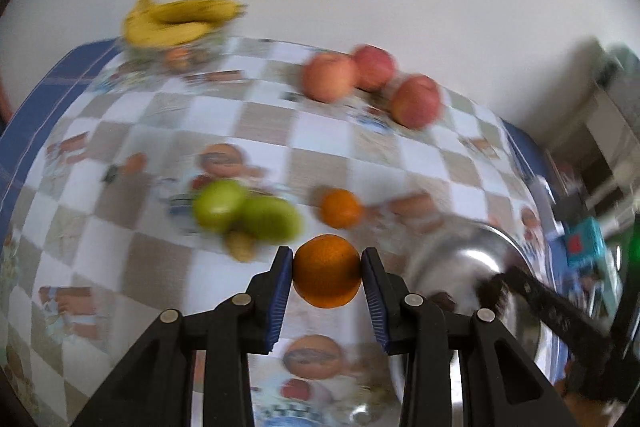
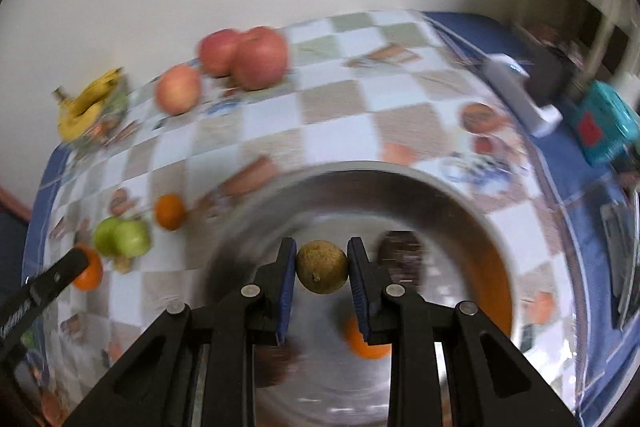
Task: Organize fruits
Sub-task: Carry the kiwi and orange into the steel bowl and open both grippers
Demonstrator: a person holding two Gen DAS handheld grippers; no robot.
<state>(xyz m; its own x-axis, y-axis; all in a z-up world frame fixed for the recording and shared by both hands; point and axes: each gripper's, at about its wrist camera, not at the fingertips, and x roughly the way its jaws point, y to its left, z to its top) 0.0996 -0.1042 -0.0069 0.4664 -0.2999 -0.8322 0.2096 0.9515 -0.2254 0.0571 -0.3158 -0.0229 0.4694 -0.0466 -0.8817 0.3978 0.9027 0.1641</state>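
My right gripper (image 2: 321,267) has its fingers closed on a brownish-green round fruit (image 2: 321,267), held above the steel bowl (image 2: 460,195). The bowl contains one orange (image 2: 366,345), visible only in the right wrist view. My left gripper (image 1: 327,277) has its fingers clamped on a second orange (image 1: 327,277) above the worktop (image 1: 260,123), just left of the bowl. A glass dish (image 1: 176,53) carries bananas (image 1: 176,21). Three apples (image 1: 330,77), two green fruits (image 1: 246,211) and a third orange (image 1: 341,207) lie loose on the worktop.
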